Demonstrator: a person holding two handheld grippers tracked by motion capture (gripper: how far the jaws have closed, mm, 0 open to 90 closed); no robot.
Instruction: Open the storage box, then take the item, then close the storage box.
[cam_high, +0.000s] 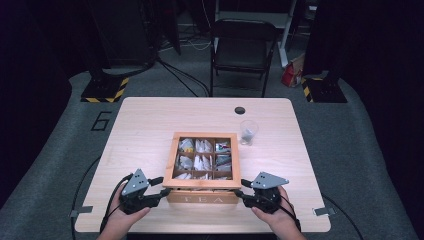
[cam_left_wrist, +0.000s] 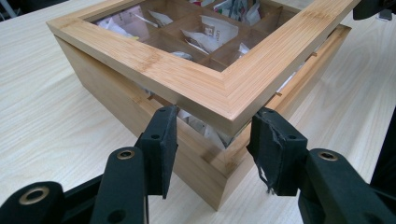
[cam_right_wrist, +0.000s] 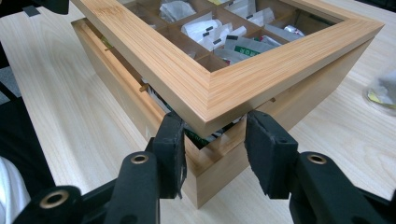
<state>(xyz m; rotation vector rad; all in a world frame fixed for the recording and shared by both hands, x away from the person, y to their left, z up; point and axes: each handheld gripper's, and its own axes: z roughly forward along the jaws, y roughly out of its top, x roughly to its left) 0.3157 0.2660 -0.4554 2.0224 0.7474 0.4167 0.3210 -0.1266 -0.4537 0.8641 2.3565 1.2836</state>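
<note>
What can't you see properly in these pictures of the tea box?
- High view: glass cup contents, too small.
- High view: tea bags' labels, too small.
- Left gripper view: box far side, cut off by the top edge.
- Right gripper view: bags in the front row, hidden under the lid frame.

Smooth bamboo-like wooden tea box (cam_left_wrist: 140, 60) on matt pale wood-grain table (cam_left_wrist: 46, 116).
</note>
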